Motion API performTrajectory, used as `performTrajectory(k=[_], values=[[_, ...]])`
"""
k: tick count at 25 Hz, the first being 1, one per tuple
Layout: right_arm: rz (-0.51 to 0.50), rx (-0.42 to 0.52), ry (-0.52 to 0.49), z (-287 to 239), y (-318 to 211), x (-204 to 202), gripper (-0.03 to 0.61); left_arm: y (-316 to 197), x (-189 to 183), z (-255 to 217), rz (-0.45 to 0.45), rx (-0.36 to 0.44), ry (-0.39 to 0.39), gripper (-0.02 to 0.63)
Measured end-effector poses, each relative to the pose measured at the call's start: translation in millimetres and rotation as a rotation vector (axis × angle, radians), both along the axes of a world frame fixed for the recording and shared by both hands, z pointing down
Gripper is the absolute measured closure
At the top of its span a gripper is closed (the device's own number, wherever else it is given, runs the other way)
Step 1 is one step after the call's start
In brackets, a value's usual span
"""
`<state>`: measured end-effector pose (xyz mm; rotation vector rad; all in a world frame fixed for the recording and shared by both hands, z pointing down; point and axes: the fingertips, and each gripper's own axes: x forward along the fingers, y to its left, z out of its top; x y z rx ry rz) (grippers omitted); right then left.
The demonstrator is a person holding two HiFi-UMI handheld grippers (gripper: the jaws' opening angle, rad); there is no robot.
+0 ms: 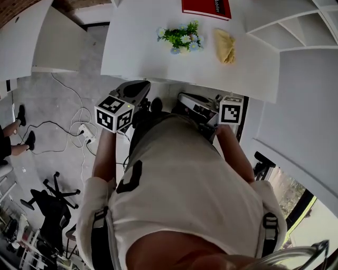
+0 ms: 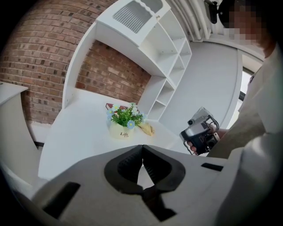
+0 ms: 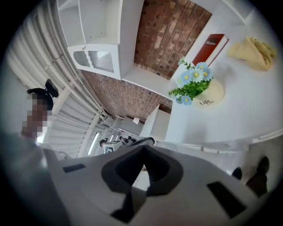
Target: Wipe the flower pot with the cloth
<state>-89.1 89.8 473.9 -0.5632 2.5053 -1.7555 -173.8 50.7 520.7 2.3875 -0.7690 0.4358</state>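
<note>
The person is standing at the near edge of a white worktop (image 1: 132,52) and is holding both grippers low, short of it, in the middle of the head view. The left gripper (image 1: 140,85) is sitting at centre left of that frame with its marker cube toward the lower left. Its jaws are resting together with nothing between them, as the left gripper view (image 2: 142,148) is showing. The right gripper (image 1: 182,97) is sitting at centre right. Its jaws are likewise closed on nothing (image 3: 143,148).

The flower pot (image 2: 120,130), cream with green leaves and small blue and white flowers, is standing upright on the worktop, at the top centre of the head view (image 1: 182,38). The yellow cloth (image 1: 225,46) is lying crumpled just beside it, on its right in that frame. Both are lying well apart from the two grippers. In the right gripper view the pot (image 3: 208,98) is showing at the right of centre and the cloth (image 3: 253,47) at the upper right.

A red book (image 1: 206,8) is lying flat on the worktop beyond the pot, at the top edge of the head view. White shelving (image 2: 164,66) is standing against a brick wall (image 2: 26,57) behind the worktop. On the grey floor at the left of the head view, cables (image 1: 68,126) are trailing, and a black office chair (image 1: 53,203) is standing at the lower left.
</note>
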Motion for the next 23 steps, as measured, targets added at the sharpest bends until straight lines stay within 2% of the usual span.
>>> performTrajectory(k=[4,7,13,23], values=[[0.012,0.019,0.033,-1.6,6.3,3.1,0.568,6.4,-17.9,1.7,-0.007,-0.006,-0.036,0.594],[-0.01,0.033,0.035,-1.8,8.7,5.5,0.568,11.6,-16.6,1.2,-0.019,-0.005,-0.055,0.592],[-0.01,0.044,0.014,-3.3,21.1,33.4,0.568,31.8,20.9,-1.6,-0.012,-0.007,-0.062,0.592],[0.019,0.08,-0.033,-8.0,52.4,118.6,0.568,50.9,76.2,-18.8,-0.064,0.029,-0.085,0.592]])
